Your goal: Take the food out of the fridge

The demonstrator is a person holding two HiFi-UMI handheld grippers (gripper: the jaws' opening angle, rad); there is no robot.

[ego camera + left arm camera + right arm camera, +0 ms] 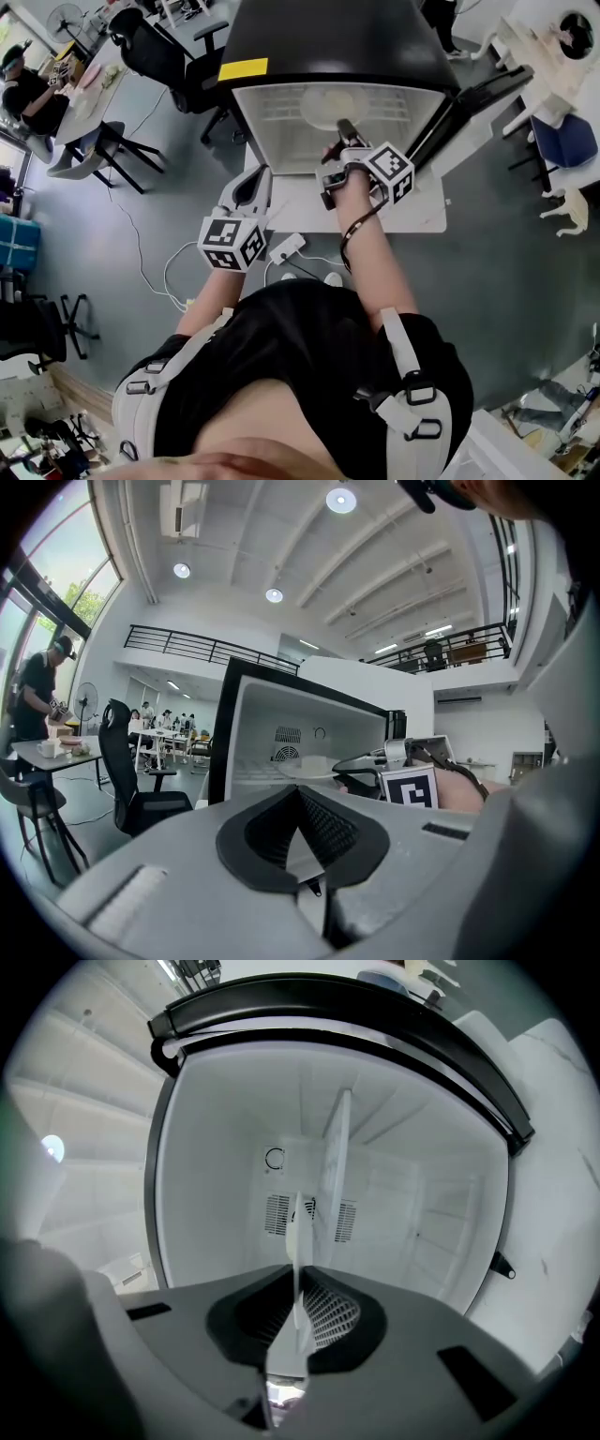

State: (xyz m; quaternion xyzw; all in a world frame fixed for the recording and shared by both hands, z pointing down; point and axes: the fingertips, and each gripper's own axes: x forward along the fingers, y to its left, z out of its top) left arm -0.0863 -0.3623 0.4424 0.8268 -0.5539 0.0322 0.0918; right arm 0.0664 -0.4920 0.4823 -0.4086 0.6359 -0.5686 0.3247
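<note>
The right claw [342, 127] is clenched on the near rim of a round white plate [323, 101], reaching level into the open small black fridge with a white inside [319, 37]. From the right gripper view the claw [298, 1283] has the thin plate [333, 1166] edge-on between its pads, the rim pinched tight, with the vented back wall of the fridge [216, 1147] behind it. The plate sits on the ribbed white shelf [272, 117], towards the middle. What lies on it I can't make out. The left claw [255, 178] hangs outside the fridge, near its lower left corner, well apart from the plate. Its jaws are drawn together on nothing [302, 799], and past them the plate [305, 765] shows on its shelf.
</note>
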